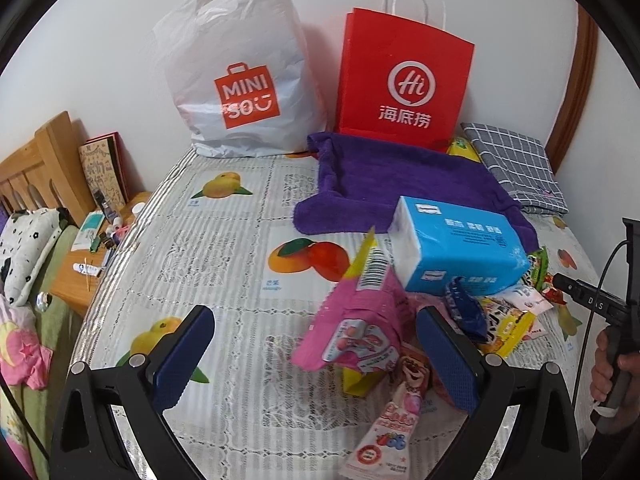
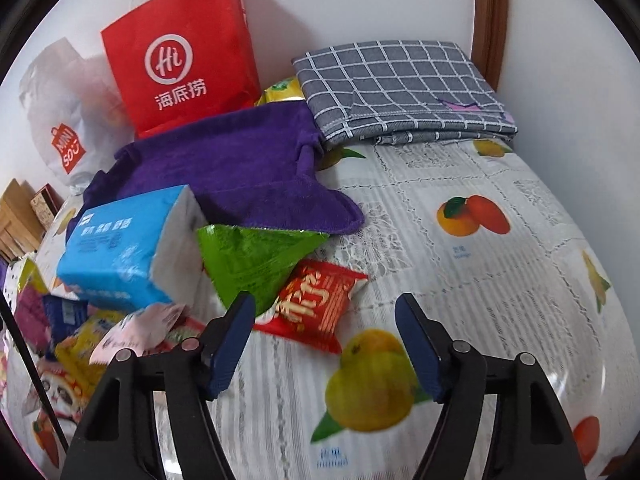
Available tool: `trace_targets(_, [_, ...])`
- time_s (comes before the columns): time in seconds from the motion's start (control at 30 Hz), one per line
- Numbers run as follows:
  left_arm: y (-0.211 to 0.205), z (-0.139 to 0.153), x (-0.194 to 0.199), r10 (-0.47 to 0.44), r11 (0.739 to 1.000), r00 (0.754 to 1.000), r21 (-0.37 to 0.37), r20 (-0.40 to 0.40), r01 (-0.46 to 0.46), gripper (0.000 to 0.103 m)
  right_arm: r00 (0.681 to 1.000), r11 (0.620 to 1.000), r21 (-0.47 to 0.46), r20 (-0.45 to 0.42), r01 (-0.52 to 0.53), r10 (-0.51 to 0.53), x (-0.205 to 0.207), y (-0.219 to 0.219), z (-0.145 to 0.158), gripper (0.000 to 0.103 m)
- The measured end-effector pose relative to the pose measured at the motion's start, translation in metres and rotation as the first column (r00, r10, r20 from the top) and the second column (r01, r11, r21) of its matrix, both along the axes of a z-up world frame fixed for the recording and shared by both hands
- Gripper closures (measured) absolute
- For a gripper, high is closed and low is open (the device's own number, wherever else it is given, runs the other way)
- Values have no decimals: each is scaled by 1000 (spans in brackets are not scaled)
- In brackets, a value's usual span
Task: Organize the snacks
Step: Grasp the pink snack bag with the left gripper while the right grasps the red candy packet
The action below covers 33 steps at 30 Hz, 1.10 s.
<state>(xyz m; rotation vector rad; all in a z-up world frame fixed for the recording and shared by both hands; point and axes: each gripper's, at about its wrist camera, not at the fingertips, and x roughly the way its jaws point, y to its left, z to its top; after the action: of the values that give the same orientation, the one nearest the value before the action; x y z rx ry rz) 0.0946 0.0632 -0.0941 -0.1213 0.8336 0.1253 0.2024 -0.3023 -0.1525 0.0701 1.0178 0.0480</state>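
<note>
Two sets of tongs are in my views, both over a counter (image 1: pixel 224 240) covered with a fruit-print lace cloth. My left tongs (image 1: pixel 316 356) stand spread, with a pink foil snack pouch (image 1: pixel 352 328) tilted up between the pads; I cannot tell whether either pad touches it. A slim pink bear-print sachet (image 1: pixel 396 412) lies just below it, toward 6 o'clock. My right tongs (image 2: pixel 324 344) are partly open and pinch nothing; a red square snack packet (image 2: pixel 316 308) lies just ahead between the tips, with a crumpled green foil packet (image 2: pixel 252 264) at its 11 o'clock, overlapping it. A blue plastic-wrapped tissue pack (image 2: pixel 120 252) rests tilted on the snack heap at 9 o'clock from the green one, touching it. A purple terry towel (image 2: pixel 224 172) spreads behind, toward 12 o'clock. Beyond it a red paper carrier bag (image 2: pixel 180 52) and a white plastic shopping bag (image 1: pixel 240 76) stand against the wall, and a folded grey checked cloth (image 2: pixel 396 88) lies at 1 o'clock.
</note>
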Motion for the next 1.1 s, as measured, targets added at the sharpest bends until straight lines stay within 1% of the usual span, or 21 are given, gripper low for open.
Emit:
trace_targets(0.03, [2,-1,0,3,1000,1000,-1,0,-3,2,1000,1000,-7,-12,2,-2,4,0,-4,33])
trace_targets(0.1, [5,-1,1,9,1000,1000,-3,-4,-9,2,1000,1000,-3,-28,-3,3,10,-2,-10,39])
trace_targets(0.2, [8,-3,2,17,1000,1000,4,-7,-17,2,1000,1000,21,-31,-2,3,13,-4,-12,39])
trace_targets(0.27, [10,-4,3,21,1000,1000,-2,-9,-21,2,999,1000,12,-44,-17,17,16,-1,-15,39])
trace_targets(0.33, [12,-5,2,22,1000,1000,-8,-11,-22,2,997,999,6,-60,-40,40,18,3,-19,43])
trace_targets(0.4, [13,-5,2,22,1000,1000,-11,-12,-22,2,994,997,1,-84,-74,74,18,8,-23,59])
trace_targets(0.5, [14,-5,1,23,1000,1000,-7,-9,-23,2,994,995,-36,-64,-91,88,9,11,-20,60])
trace_targets(0.57, [15,-4,-1,25,1000,1000,-8,-6,-25,2,993,994,-41,-58,-101,99,-1,10,-16,61])
trace_targets(0.63, [19,-4,-3,27,1000,1000,-11,-5,-27,2,993,994,-30,-59,-108,106,-13,6,-12,61])
trace_targets(0.73, [26,-5,-6,39,999,999,-23,-3,-39,2,989,991,12,-56,-134,134,-31,3,-6,61])
trace_targets(0.83, [31,-6,-7,41,997,999,-58,-5,-41,2,985,986,21,-57,-163,164,-44,7,-5,60])
trace_targets(0.9, [34,-6,-7,39,996,999,-78,-6,-40,2,982,982,-1,-44,-186,186,-46,13,-6,59])
trace_targets(1.0, [35,-6,-9,36,995,999,-91,-4,-36,2,983,982,-37,-41,-183,181,-42,20,-9,59])
trace_targets(1.1, [34,-6,-10,26,995,1000,-94,0,-25,2,985,985,-29,-38,-171,170,-38,20,-13,59])
